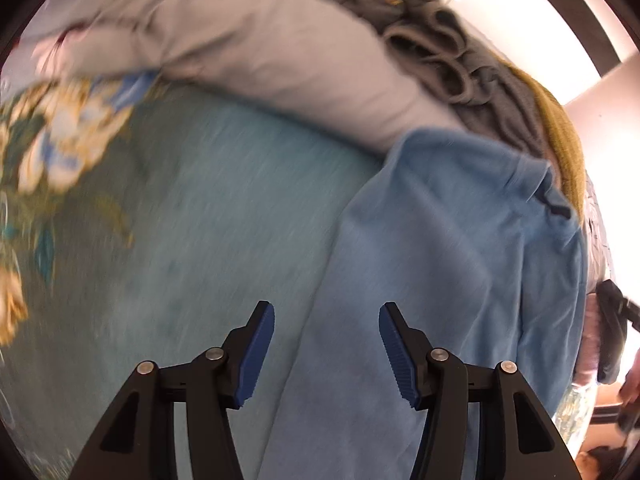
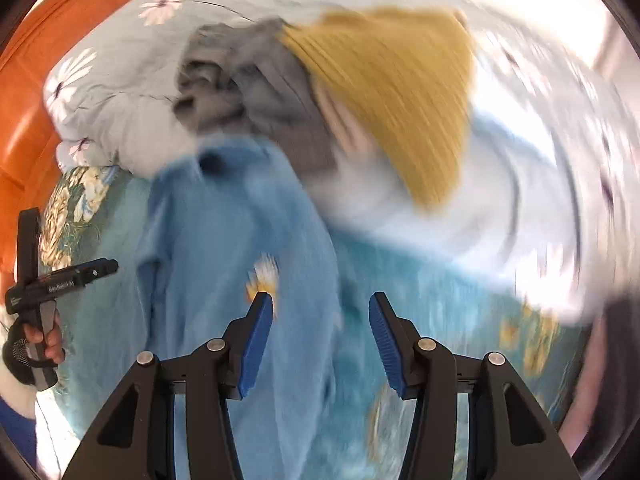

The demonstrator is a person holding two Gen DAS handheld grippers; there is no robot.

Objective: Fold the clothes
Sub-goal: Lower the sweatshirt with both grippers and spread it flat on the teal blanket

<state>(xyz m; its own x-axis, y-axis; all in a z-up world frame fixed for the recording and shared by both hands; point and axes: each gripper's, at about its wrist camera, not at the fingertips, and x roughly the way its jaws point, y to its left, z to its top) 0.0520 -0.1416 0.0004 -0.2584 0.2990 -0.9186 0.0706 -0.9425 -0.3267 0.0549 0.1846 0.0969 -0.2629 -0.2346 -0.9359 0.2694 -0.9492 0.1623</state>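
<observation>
Both grippers, left gripper (image 1: 327,330) and right gripper (image 2: 321,320), are hanging open (empty) over the blue shirt (image 1: 460,240); careless regrasping risks bunching it.

Teal bedspread (image 1: 224,200) — blue shirt (image 1: 452,248), quilt (image 1: 260,40) atop.

Bright, motion-blurred fisheye views with blown-out highlights

Strong blur is seen across both views, streaked in arcs in the right wrist view, where the mustard knit garment (image 2: 400,96) and pale floral quilt (image 2: 120,80) are smeared; only each camera's own gripper fingers (image 1: 256,356) are rendered sharp. Overexposure is found at the upper right of both frames, where the wall (image 1: 500,12) is washed to white. The blue garment (image 1: 440,260) is evenly lit, with soft shadow in its folds. Straight lines are bowed near the dark circular vignette.
</observation>
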